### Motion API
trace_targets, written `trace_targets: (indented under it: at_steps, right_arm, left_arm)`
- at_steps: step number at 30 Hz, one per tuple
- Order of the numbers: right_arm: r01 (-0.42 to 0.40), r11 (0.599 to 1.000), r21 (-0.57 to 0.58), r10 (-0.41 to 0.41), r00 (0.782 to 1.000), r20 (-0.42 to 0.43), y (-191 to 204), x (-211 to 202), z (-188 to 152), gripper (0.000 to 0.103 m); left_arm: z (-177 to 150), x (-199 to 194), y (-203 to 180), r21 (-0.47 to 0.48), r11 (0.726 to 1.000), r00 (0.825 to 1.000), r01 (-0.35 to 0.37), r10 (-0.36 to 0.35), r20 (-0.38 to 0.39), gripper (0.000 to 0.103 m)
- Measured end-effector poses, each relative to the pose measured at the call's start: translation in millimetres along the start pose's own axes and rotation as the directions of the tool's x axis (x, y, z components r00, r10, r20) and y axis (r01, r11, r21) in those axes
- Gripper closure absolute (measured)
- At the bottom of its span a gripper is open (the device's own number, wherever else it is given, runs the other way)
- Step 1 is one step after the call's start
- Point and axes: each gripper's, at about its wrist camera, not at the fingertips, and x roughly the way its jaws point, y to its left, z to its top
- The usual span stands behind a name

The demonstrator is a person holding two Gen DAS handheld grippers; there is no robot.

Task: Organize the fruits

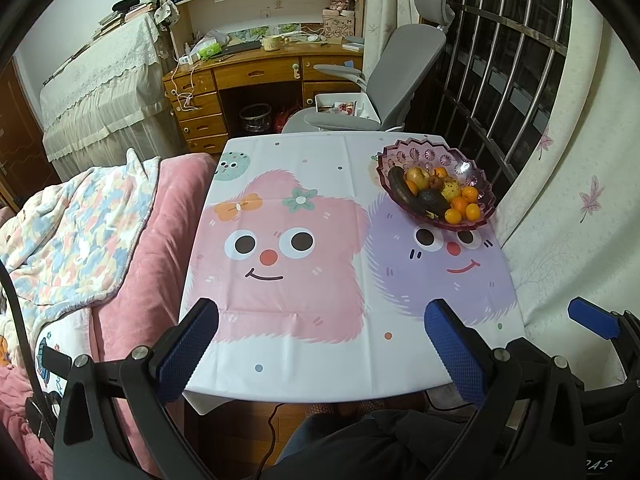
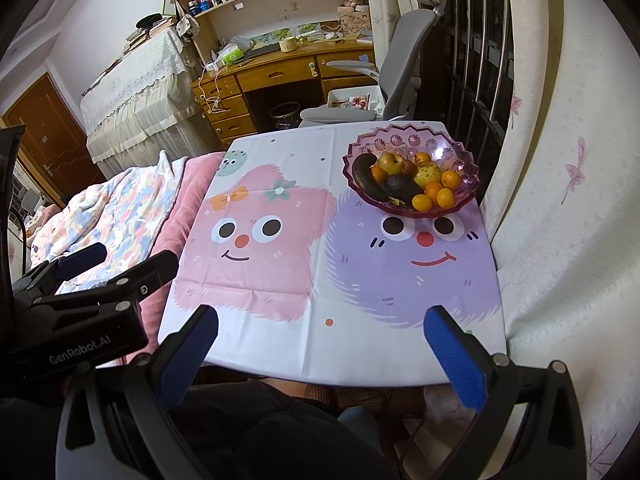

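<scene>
A pink glass fruit bowl (image 1: 416, 152) (image 2: 400, 140) stands at the far right of the table (image 1: 304, 360) (image 2: 320, 352). It holds several small oranges (image 1: 460, 205) (image 2: 434, 190), a dark banana (image 1: 400, 192) (image 2: 364, 174), an avocado (image 1: 434, 200) (image 2: 401, 187), a pear (image 1: 418, 177) (image 2: 390, 162) and a yellow fruit (image 2: 428, 172). My left gripper (image 1: 322, 344) is open and empty over the table's near edge. My right gripper (image 2: 320, 348) is open and empty at the near edge too. Both are far from the bowl.
A cartoon tablecloth covers the table. A pink blanket and patterned quilt (image 1: 80, 224) lie on the bed to the left. A grey office chair (image 1: 400, 72) and wooden desk (image 1: 256, 76) stand behind. A curtain (image 1: 568, 208) and barred window are at the right.
</scene>
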Motion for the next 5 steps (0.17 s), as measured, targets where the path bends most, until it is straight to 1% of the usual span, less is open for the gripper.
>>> trace_targets:
  at_steps: [5]
  right_arm:
    - [0.0, 1.0, -0.001, 0.0, 1.0, 0.0, -0.3, -0.2, 0.6, 0.0]
  left_arm:
    - [0.4, 0.1, 0.2, 0.0, 1.0, 1.0, 0.001, -0.001, 0.0, 0.001]
